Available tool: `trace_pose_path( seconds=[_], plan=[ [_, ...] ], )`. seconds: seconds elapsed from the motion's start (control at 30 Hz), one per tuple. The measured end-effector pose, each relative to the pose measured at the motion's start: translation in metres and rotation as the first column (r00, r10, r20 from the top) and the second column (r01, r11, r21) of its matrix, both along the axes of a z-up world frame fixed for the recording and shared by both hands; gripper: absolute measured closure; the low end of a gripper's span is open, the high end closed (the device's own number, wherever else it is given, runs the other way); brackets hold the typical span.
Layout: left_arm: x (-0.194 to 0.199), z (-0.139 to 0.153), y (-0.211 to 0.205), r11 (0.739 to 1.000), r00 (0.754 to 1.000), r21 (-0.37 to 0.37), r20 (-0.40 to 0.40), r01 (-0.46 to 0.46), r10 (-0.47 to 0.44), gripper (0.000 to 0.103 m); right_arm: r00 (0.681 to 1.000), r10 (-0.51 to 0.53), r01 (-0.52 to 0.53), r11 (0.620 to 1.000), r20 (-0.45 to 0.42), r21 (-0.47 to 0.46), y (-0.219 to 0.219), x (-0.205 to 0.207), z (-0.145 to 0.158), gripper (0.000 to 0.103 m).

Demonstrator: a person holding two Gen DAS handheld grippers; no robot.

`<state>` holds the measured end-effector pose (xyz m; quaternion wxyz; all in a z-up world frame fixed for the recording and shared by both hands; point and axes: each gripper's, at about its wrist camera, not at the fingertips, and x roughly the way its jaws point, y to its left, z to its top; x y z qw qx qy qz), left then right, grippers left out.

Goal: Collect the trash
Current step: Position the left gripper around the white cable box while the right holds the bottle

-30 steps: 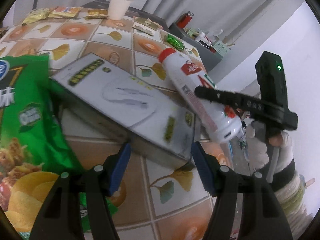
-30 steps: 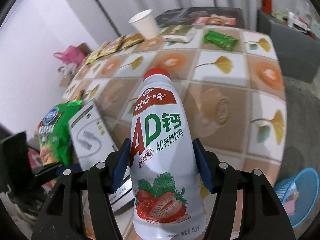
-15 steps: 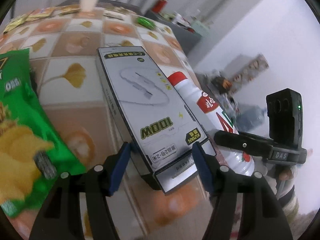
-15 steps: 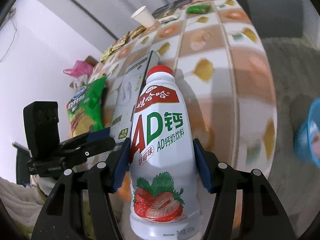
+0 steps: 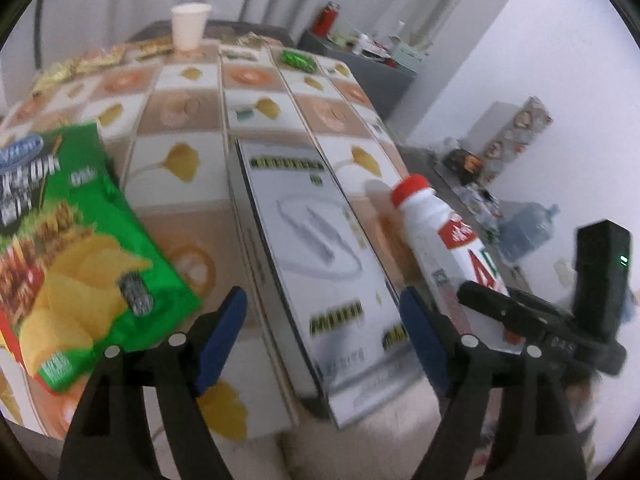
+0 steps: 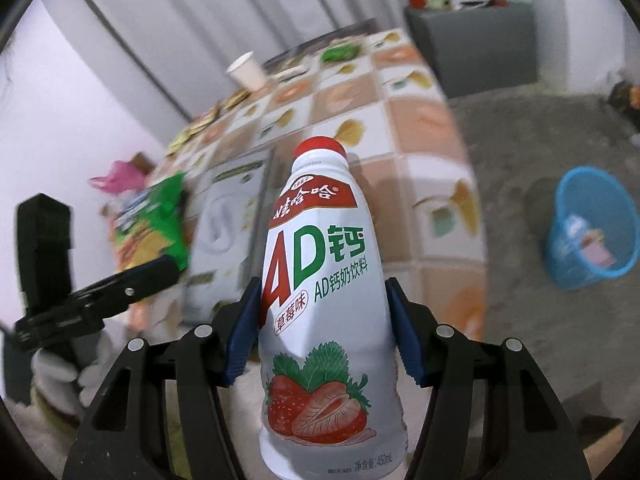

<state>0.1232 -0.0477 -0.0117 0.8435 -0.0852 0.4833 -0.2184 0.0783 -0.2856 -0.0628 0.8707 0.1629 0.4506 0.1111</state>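
Observation:
A white charger box (image 5: pixel 320 240) lies on the tiled table (image 5: pixel 180 120), its near end jutting over the edge. It sits between the fingers of my left gripper (image 5: pixel 320 332), whose jaws are opening; a gap shows at the left pad, so nothing is gripped. My right gripper (image 6: pixel 320 332) is shut on a white strawberry milk bottle (image 6: pixel 320 280) with a red cap, held upright just off the table's near corner. In the left wrist view the bottle (image 5: pixel 436 232) hangs right of the box. A green chip bag (image 5: pixel 80 240) lies left of the box.
A blue trash basket (image 6: pixel 592 228) with some litter stands on the grey floor, right of the table. A paper cup (image 5: pixel 190 26), a green wrapper (image 5: pixel 298 60) and several snack packets sit at the table's far end. A grey cabinet (image 6: pixel 472 40) stands beyond.
The left jaws have spread away from the box, which now rests on the table edge. The right gripper has carried the bottle sideways off the table, and the basket has come fully into view.

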Motion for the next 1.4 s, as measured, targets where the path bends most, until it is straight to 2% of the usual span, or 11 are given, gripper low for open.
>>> trace_pose_path(
  seconds=[0.2,0.4,0.53,0.9,1.0,1.2,1.4],
  plan=[
    [0.016,-0.002,-0.025,0.998,0.999,0.058,0.010,-0.032,0.031,0.022,0.998,-0.051,0.052,0.998,0.022,-0.037,-0.004,0.011,0.000,0.046],
    [0.019,-0.008,-0.044,0.984,0.997,0.168,0.051,-0.065,0.057,0.021,0.997,-0.069,0.069,0.998,0.023,-0.006,-0.006,0.016,-0.007,0.046],
    [0.022,-0.016,-0.052,0.975,0.997,0.209,0.050,-0.075,0.066,0.020,0.997,-0.073,0.073,0.997,0.029,0.013,-0.006,0.014,-0.008,0.046],
    [0.029,-0.025,-0.059,0.979,0.997,0.190,0.020,-0.079,0.077,0.015,0.998,-0.059,0.058,0.997,0.029,0.042,-0.007,0.012,-0.011,0.046],
    [0.032,-0.024,-0.055,0.989,0.997,0.128,-0.014,-0.070,0.072,0.015,0.999,-0.039,0.037,0.996,0.021,0.080,-0.008,0.012,-0.014,0.046],
    [0.035,-0.026,-0.050,0.989,0.996,0.121,-0.028,-0.084,0.088,0.015,1.000,-0.015,0.014,0.987,0.006,0.159,-0.008,0.010,-0.018,0.046],
    [0.036,-0.023,-0.048,0.991,0.996,0.106,-0.026,-0.086,0.089,0.015,0.993,-0.110,0.108,0.992,0.033,0.073,-0.026,-0.002,-0.009,0.046]
  ],
)
